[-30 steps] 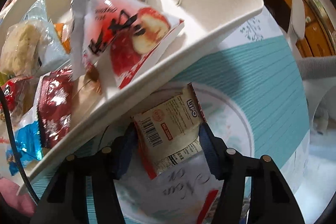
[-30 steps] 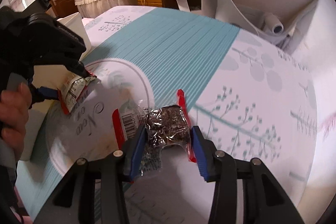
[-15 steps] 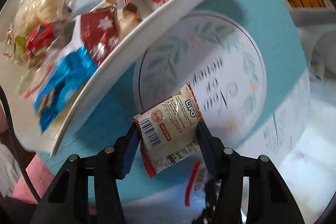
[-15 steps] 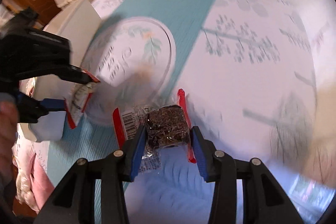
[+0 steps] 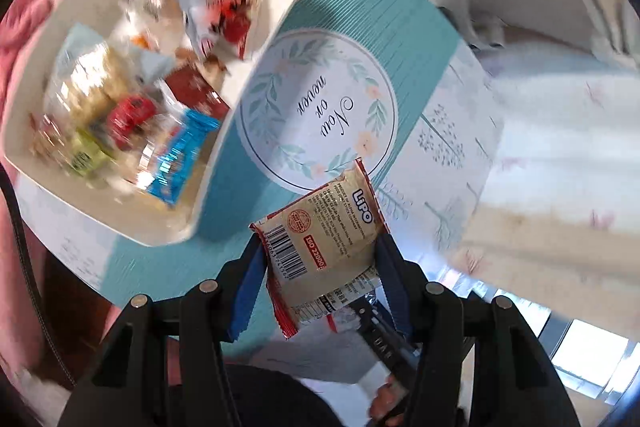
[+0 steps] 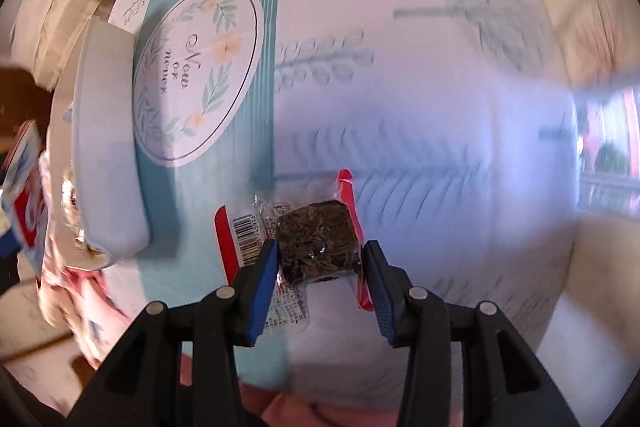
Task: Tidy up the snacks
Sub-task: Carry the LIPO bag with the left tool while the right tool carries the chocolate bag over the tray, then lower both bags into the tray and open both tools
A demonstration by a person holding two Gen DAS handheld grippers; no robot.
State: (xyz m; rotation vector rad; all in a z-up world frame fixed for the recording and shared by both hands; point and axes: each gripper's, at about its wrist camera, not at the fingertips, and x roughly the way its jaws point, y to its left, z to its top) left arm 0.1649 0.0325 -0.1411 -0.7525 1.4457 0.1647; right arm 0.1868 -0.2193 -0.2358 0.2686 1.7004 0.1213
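A tablecloth point(image 5: 400, 39) with a teal striped band, pale tree prints and a round floral medallion point(image 5: 320, 107) reading "Now or never" covers the table, filling most of both views. On it, toward the left of the left wrist view, sits a cream bin point(image 5: 120, 219), its inside blurred but plainly crowded with packets: a red and white one at the top, a dark red one with white flecks, a bright blue one near the lower rim, and pale and green ones at the left. In the right wrist view the bin's pale wall point(image 6: 108, 147) stands just beside the medallion. The left gripper point(image 5: 318, 263) points down above the cloth, its blue pads half open and pressed on the sides of a beige, red-edged packet point(image 5: 332, 239) marked "LIPO", barcode at its left; the packet is lifted clear of the table, near the bin's lower corner. The right gripper point(image 6: 320, 261) is closed partway on a clear packet point(image 6: 316, 241) with red ends and a dark, shredded block inside, held above the cloth, well right of the bin.
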